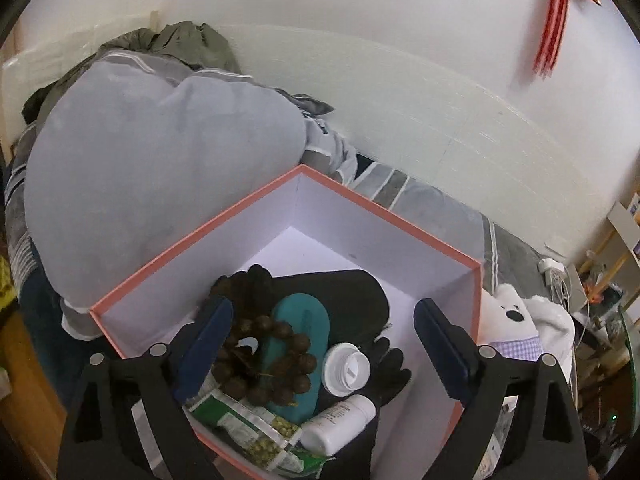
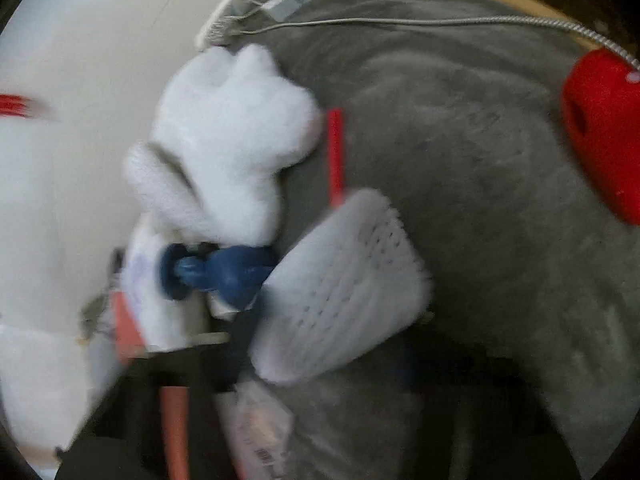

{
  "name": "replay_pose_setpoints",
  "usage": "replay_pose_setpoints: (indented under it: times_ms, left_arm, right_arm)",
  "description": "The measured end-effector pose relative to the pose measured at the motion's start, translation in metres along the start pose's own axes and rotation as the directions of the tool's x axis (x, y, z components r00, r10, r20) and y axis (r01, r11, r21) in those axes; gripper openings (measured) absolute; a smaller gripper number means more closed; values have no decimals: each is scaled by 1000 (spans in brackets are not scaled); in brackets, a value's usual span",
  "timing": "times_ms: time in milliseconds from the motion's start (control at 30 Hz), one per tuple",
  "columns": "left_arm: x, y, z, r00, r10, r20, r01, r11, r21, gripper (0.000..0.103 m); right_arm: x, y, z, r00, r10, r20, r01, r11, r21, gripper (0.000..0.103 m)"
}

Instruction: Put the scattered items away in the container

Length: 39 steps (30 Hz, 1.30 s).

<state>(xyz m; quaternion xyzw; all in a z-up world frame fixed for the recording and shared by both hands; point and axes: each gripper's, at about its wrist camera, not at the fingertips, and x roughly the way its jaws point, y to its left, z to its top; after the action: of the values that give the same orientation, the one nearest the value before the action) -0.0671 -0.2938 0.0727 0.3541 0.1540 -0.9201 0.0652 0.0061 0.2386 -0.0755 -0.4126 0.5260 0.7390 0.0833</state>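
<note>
Pink-rimmed box sits under my left gripper, whose jaws stand wide and empty above the beads and bottle. My right gripper looks clamped on the white plush toy just ahead. Next I'd carry it into the box.

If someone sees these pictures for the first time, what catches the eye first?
The pink-rimmed box, already holding a bead bracelet, a teal case and two white bottles. Behind it lies a large grey heart-shaped pillow. In the right wrist view, a white plush toy on the grey blanket.
</note>
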Motion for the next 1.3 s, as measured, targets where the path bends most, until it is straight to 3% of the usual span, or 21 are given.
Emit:
replay_pose_setpoints:
  times_ms: [33, 67, 200, 233, 333, 367, 433, 467, 500, 533, 567, 633, 733, 800, 867, 1000, 1067, 1100, 1167, 1233, 1300]
  left_arm:
    - [1, -2, -1, 1000, -1, -4, 1, 1000, -3, 92]
    - [0, -2, -2, 1000, -1, -11, 1, 1000, -8, 92]
    - [1, -4, -7, 1000, -5, -19, 5, 1000, -7, 92]
    - [-2, -1, -6, 1000, -1, -13, 1, 1000, -5, 92]
    - [-11, 11, -4, 999, 30, 17, -30, 1000, -8, 92]
    - [-14, 17, -2, 999, 43, 27, -42, 999, -24, 92]
    - [-17, 27, -1, 999, 44, 32, -42, 998, -55, 92]
    - [-18, 30, 0, 999, 43, 32, -41, 997, -68, 92]
    - [-18, 33, 0, 999, 44, 28, -41, 996, -73, 92]
    - [-17, 34, 0, 999, 42, 25, -40, 997, -69, 92]
    - [-17, 34, 0, 999, 37, 23, -36, 998, -61, 92]
    - [-17, 27, -1, 1000, 15, 22, -14, 1000, -27, 92]
    - [-16, 1, -7, 999, -38, 16, 36, 997, 63, 92]
    - [-14, -28, -14, 993, -113, -22, 115, 983, 140, 92]
    - [-11, -60, -26, 979, -191, -77, 203, 956, 213, 92]
    - [3, -145, -79, 914, -270, -302, 379, 833, 402, 92]
    - [19, -192, -130, 864, -226, -450, 456, 730, 509, 92]
    - [25, -206, -148, 852, -197, -485, 471, 694, 545, 92]
    - [42, -237, -201, 841, -69, -537, 469, 591, 657, 92]
    - [55, -249, -232, 837, 6, -547, 459, 536, 709, 92]
    - [72, -253, -251, 842, 55, -536, 432, 526, 733, 92]
  right_arm:
    - [-4, 2, -1, 999, 35, -2, -35, 999, 0, 15]
    - [-10, 6, -3, 998, 59, 8, -59, 998, -15, 13]
    - [-36, 35, -17, 984, 179, 5, -178, 979, -104, 13]
    - [-44, 47, -24, 971, 239, -17, -239, 962, -134, 13]
    - [-55, 100, -55, 902, 415, -118, -432, 866, -252, 13]
    - [-56, 130, -72, 874, 458, -160, -485, 815, -317, 14]
    - [-51, 173, -101, 852, 480, -208, -522, 750, -407, 24]
    - [-46, 192, -116, 854, 468, -229, -519, 727, -449, 38]
    - [-37, 215, -136, 861, 441, -254, -507, 699, -504, 83]
    - [-33, 226, -149, 858, 443, -262, -510, 671, -538, 101]
    - [-32, 232, -159, 852, 454, -259, -515, 642, -568, 100]
    - [-24, 236, -169, 884, 402, -239, -455, 622, -638, 100]
    - [-19, 219, -153, 903, 369, -219, -420, 651, -633, 100]
    - [-22, 204, -137, 913, 357, -199, -403, 703, -586, 99]
    - [-33, 183, -113, 923, 350, -161, -379, 753, -538, 99]
    - [-50, 161, -86, 947, 305, -103, -311, 786, -535, 99]
    - [-60, 153, -76, 954, 288, -84, -286, 793, -538, 99]
    - [-65, 148, -72, 957, 280, -77, -276, 798, -536, 99]
    - [-73, 137, -64, 960, 270, -72, -266, 807, -527, 99]
    - [-79, 128, -59, 963, 261, -70, -258, 813, -522, 99]
    - [-85, 123, -53, 964, 258, -69, -255, 815, -520, 99]
